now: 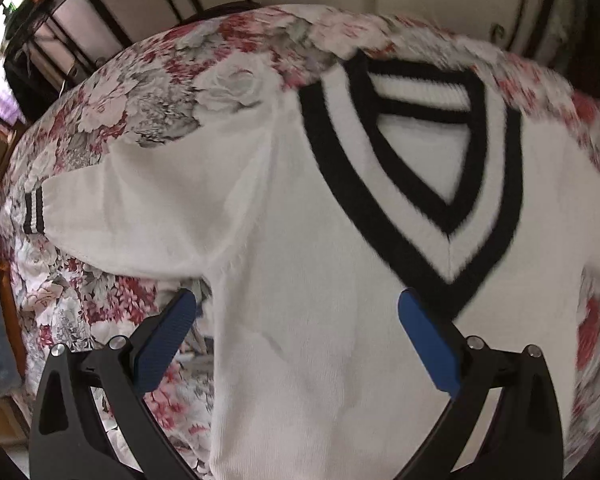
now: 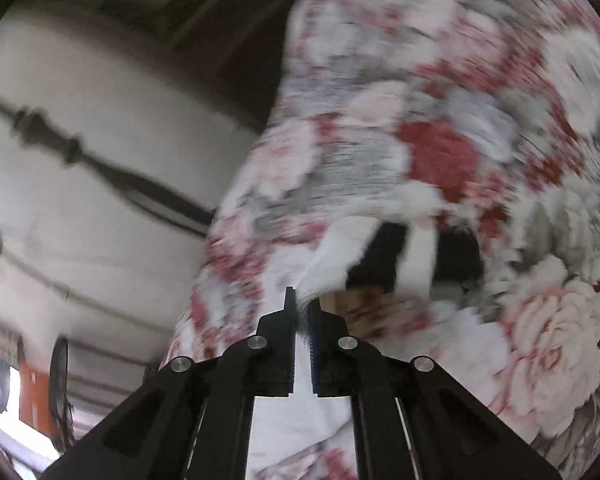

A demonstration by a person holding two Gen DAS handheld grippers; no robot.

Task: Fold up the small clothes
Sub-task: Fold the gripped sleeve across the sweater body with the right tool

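Observation:
A white knit V-neck sweater [image 1: 300, 220] with black neck stripes lies flat on a floral bedsheet [image 1: 148, 92]. Its left sleeve with a black-striped cuff [image 1: 34, 212] stretches out to the left. My left gripper [image 1: 298, 300] is open and empty, hovering over the sweater's chest just below the V. My right gripper [image 2: 303, 304] is shut on white sweater fabric [image 2: 332, 264], near a black-and-white striped cuff [image 2: 416, 260], lifted above the sheet [image 2: 440, 120]. The right wrist view is blurred.
A black metal bed frame [image 1: 100, 12] stands behind the bed against a pale wall. A wooden bed edge [image 1: 8, 280] runs down the left. Another striped knit piece [image 1: 548, 4] hangs at the back right. A fan [image 2: 60, 392] stands by the wall.

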